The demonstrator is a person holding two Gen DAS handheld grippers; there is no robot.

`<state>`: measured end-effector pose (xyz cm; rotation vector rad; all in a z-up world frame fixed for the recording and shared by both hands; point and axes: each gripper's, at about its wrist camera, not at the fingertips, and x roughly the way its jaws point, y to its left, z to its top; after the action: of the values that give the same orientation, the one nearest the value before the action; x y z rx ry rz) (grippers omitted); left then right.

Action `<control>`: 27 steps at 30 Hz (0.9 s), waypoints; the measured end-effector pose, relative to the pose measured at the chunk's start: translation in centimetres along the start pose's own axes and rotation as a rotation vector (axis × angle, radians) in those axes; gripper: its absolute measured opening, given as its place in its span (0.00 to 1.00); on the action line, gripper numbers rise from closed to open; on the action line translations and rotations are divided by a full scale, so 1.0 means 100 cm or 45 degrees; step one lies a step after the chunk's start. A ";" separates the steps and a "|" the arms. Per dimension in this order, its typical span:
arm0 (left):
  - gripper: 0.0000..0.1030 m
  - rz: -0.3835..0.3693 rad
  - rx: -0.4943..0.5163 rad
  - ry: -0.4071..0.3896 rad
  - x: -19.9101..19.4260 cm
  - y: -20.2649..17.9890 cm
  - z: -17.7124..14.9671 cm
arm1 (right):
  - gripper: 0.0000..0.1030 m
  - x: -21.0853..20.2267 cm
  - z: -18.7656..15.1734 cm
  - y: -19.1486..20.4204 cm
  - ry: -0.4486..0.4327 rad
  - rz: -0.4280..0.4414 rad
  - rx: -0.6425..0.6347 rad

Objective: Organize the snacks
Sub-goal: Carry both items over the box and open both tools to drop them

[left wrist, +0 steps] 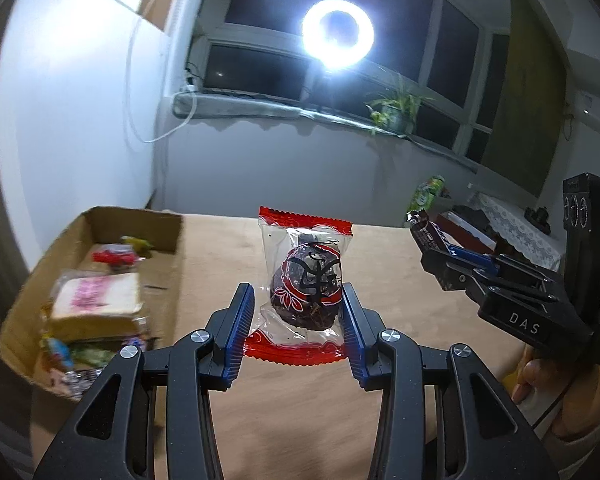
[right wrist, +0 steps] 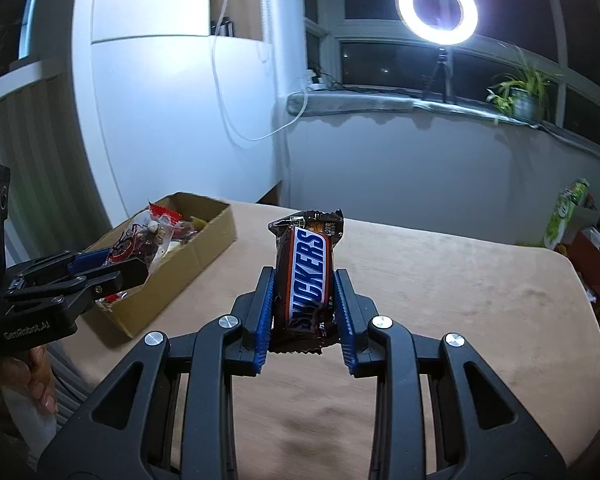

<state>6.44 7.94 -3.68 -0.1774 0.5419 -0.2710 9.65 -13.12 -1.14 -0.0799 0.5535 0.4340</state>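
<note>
My left gripper (left wrist: 299,300) is shut on a clear, red-edged snack packet (left wrist: 304,280) with a dark snack inside, held upright above the table. My right gripper (right wrist: 305,284) is shut on a brown Snickers bar (right wrist: 306,280), also held upright above the table. A cardboard box (left wrist: 40,304) with several snacks, among them a wrapped bread slice (left wrist: 96,300), stands at the table's left edge; it also shows in the right wrist view (right wrist: 204,256). The right gripper shows at the right of the left wrist view (left wrist: 424,236). The left gripper shows at the left of the right wrist view (right wrist: 132,264), over the box's near end.
The tan table (right wrist: 440,300) spreads ahead. A lit ring light (right wrist: 436,8) on a tripod and a potted plant (right wrist: 520,92) stand on the windowsill. A green packet (right wrist: 568,212) and clutter lie beyond the table's right edge. A white wall is at left.
</note>
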 end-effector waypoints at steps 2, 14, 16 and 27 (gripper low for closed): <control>0.40 0.016 -0.019 -0.007 -0.005 0.011 -0.002 | 0.29 0.006 0.003 0.013 0.010 0.018 -0.022; 0.40 0.208 -0.100 -0.022 -0.029 0.076 -0.012 | 0.29 0.056 0.021 0.086 0.054 0.169 -0.165; 0.40 0.259 -0.104 -0.022 -0.032 0.086 -0.013 | 0.29 0.064 0.024 0.101 0.058 0.197 -0.194; 0.40 0.373 -0.113 0.024 -0.024 0.124 -0.023 | 0.29 0.137 0.041 0.159 0.110 0.305 -0.308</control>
<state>5.86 20.22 -7.41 -0.1792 0.5914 0.0364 15.49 7.24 -4.16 -0.2673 0.5962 0.7328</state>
